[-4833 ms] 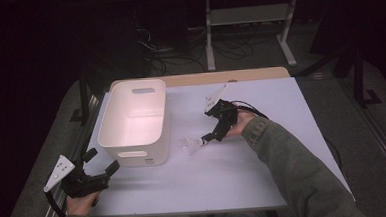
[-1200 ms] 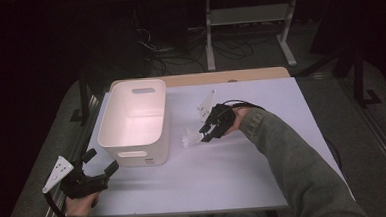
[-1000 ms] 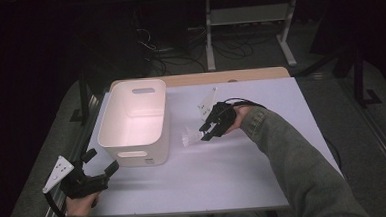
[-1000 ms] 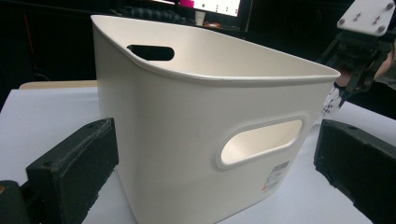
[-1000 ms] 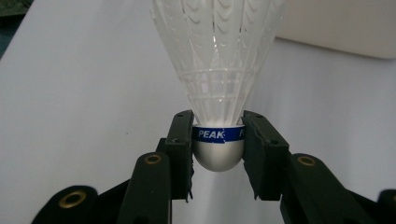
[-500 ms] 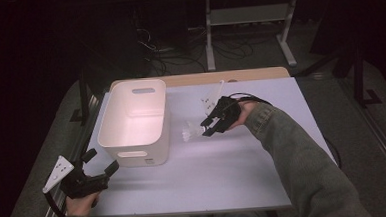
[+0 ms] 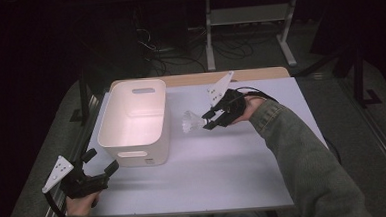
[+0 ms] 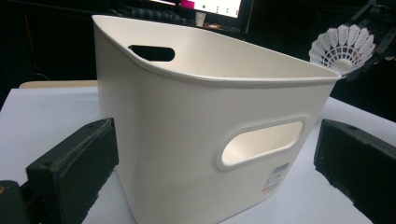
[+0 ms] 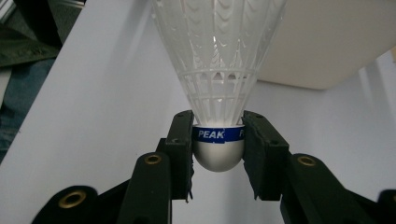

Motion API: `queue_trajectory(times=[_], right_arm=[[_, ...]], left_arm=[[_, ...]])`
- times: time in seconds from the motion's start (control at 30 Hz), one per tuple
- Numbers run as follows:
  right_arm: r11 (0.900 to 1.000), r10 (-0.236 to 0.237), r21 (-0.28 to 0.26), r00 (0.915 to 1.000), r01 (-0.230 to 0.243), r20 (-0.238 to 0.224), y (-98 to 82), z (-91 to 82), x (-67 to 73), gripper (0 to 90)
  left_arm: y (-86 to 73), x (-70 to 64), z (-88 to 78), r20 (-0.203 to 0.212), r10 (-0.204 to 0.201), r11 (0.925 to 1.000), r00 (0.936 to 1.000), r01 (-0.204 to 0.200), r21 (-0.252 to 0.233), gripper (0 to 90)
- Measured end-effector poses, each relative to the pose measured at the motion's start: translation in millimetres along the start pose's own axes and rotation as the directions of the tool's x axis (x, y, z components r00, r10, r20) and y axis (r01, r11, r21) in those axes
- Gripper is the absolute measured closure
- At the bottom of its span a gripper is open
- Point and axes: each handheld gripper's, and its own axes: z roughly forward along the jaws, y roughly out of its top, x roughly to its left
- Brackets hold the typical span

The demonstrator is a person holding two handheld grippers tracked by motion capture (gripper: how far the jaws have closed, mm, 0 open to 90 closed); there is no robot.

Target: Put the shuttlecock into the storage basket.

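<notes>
One white plastic shuttlecock [image 9: 218,84] with a rounded white cork base and a blue band reading "PEAK" is clamped at the base between the jaws of the right gripper [image 9: 218,149], skirt pointing away from the hand. In the high view the shuttlecock [image 7: 191,122] is held above the white table [image 7: 224,172], just beside the white rectangular plastic bin [image 7: 134,122] with cut-out handles. The left gripper [image 7: 97,162] sits at the table's near left corner, jaws spread wide and holding nothing, facing the bin's near end wall [image 8: 205,140].
</notes>
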Motion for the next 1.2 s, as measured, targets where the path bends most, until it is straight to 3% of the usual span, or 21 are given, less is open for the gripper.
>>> queue_trajectory(times=[0.43, 0.47, 0.6, 0.83, 0.87, 1.03, 1.1, 1.2], right_arm=[[0.996, 0.045, -0.077, 0.999, -0.045, 0.001, 15.5, -4.9, -2.8, 63.6], [0.994, 0.065, -0.088, 0.9979, -0.065, -0.002, 19.3, -6.0, -2.8, 63.6], [0.992, 0.065, -0.111, 0.9979, -0.065, -0.005, 25.7, -6.8, -3.8, 63.6], [0.989, 0.083, -0.125, 0.9964, -0.084, -0.013, 32.8, -7.7, -4.1, 63.6], [0.986, 0.104, -0.129, 0.9943, -0.106, -0.021, 34.8, -9.2, -4.4, 63.6], [0.982, 0.116, -0.149, 0.9929, -0.119, -0.026, 38.0, -10.6, -5.3, 63.6], [0.974, 0.167, -0.145, 0.9847, -0.173, -0.049, 39.3, -9.1, -6.2, 63.7], [0.97, 0.186, -0.147, 0.981, -0.192, -0.055, 40.7, -6.2, -7.0, 63.7]], left_arm=[[0.1, 0.9, -0.2, 0.0, -0.007, 1.0, 1.0, 0.007, -0.005, 0.0], [0.1, 1.1, -0.4, -0.001, -0.005, 1.0, 1.0, 0.005, -0.004, 0.0], [0.2, 1.1, -0.8, -0.001, -0.002, 1.0, 1.0, 0.002, -0.002, 0.0], [0.3, 1.2, -0.9, -0.001, -0.002, 1.0, 1.0, 0.002, -0.004, 0.0], [0.4, 1.2, -0.9, -0.002, -0.002, 1.0, 1.0, 0.002, -0.003, 0.0], [0.3, 1.1, -0.7, -0.002, -0.002, 1.0, 1.0, 0.002, -0.002, 0.0], [0.3, 1.1, -0.7, -0.003, -0.002, 1.0, 1.0, 0.002, -0.003, 0.0], [0.4, 0.8, -0.8, -0.002, -0.003, 1.0, 1.0, 0.003, -0.003, 0.0]])
